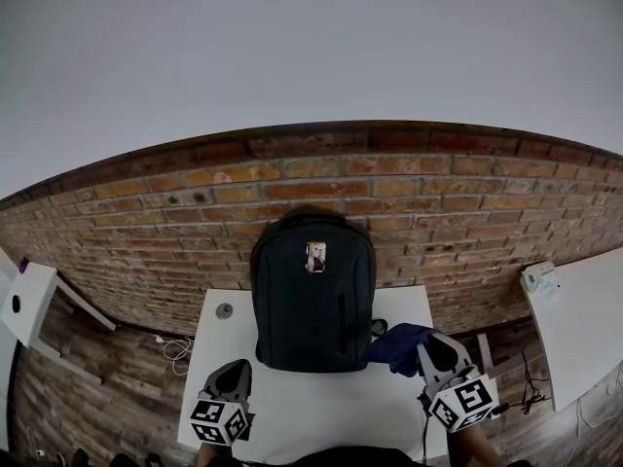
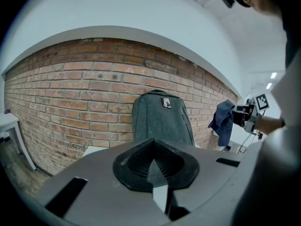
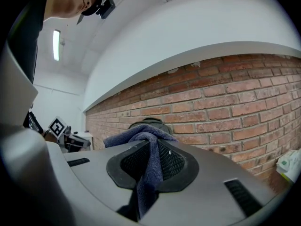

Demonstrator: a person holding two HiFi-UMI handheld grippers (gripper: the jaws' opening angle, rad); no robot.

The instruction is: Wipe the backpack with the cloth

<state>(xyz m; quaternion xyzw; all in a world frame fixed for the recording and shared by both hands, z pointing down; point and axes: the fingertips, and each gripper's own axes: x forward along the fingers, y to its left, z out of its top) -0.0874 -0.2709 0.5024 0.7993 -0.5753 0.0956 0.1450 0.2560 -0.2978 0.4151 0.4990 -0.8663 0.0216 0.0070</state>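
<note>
Pre-wipe, cloth [image 3: 149, 168] pinched between right fingers [image 3: 172, 162]; left fingers [image 2: 136, 164] pressed together, empty; likely next: press cloth onto backpack [image 1: 313, 295] ahead of fingers.

We see a brick wall [image 1: 409, 197] with a plain white wall [image 1: 292, 47] above it, a wooden floor [image 1: 107, 377] at its foot, and a white table [image 1: 311, 412] set against its middle.

- Bare table [image 1: 321, 407] in front of the backpack [image 1: 313, 295]: you have open passage here.
- Backpack stands upright, brick wall [image 1: 448, 212] close behind; that way is blocked.
- Left flank: small grey disc [image 1: 224, 310] on the table.
- Right flank: cloth [image 1: 399, 346] crowds it.
</note>
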